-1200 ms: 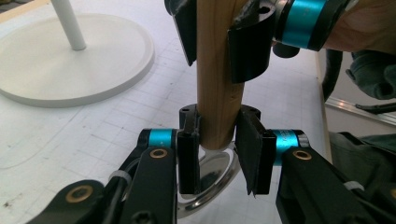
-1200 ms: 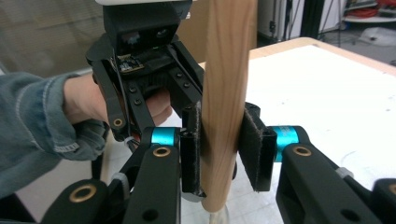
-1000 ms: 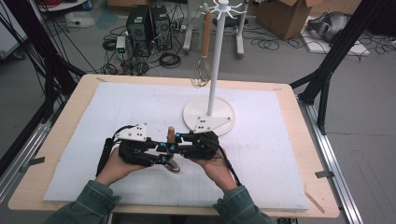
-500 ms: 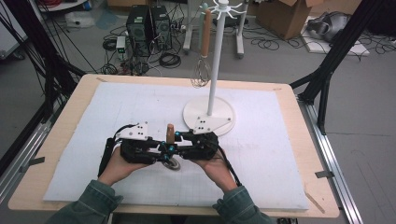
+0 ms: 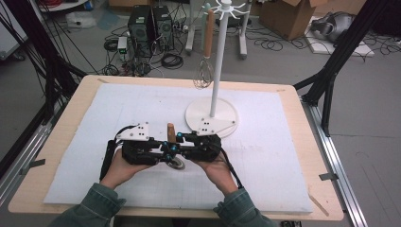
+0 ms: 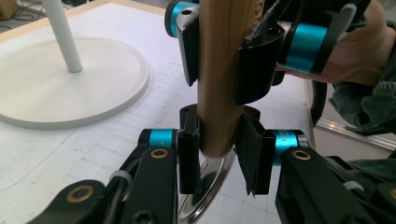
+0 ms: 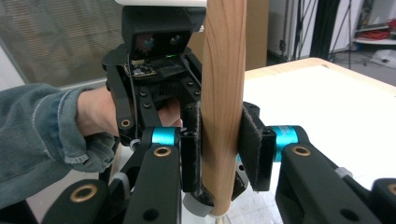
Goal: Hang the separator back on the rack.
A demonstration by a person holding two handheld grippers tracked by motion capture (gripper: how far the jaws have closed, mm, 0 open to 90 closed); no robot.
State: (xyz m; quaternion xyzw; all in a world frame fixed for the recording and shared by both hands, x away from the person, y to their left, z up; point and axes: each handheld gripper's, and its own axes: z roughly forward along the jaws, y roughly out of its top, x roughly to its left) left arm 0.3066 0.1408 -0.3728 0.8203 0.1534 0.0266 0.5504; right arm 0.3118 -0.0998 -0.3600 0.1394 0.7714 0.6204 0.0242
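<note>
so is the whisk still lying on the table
No, the whisk hangs from the stand, clear of the table.

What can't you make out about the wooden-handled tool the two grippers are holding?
- High view: the wooden handle pokes up between the left gripper and right gripper, which hide the tool's head.
- Left gripper view: the metal end is cut off behind the jaws.
- Right gripper view: the handle's top leaves the frame.

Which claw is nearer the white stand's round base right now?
Right. The right claw sits just in front of the stand base; the left claw is farther left, both at the wooden handle.
</note>
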